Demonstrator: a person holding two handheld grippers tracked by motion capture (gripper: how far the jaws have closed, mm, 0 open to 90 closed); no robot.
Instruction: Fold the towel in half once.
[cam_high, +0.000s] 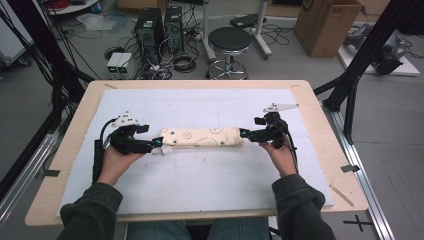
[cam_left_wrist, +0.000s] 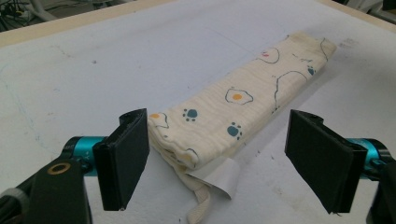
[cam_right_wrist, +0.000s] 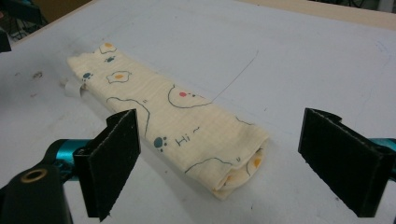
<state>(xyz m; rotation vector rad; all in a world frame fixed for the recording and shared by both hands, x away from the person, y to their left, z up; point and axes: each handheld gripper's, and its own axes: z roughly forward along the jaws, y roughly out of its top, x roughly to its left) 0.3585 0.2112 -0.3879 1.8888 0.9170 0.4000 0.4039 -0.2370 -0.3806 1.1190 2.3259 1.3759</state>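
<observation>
The folded printed cloth (cam_high: 202, 137) lies as a long narrow bundle across the middle of the white mat (cam_high: 200, 180) on the tabletop (cam_high: 60, 165). A shallow bite could catch only its top layers, so the fold might fall open. Each end sits between wide-open, empty jaws: left hand-held gripper (cam_left_wrist: 217, 161), right hand-held gripper (cam_right_wrist: 219, 161)

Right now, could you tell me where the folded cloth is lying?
In the high view, the folded cloth lies mid-table on the white mat, between the left gripper and right gripper.
</observation>
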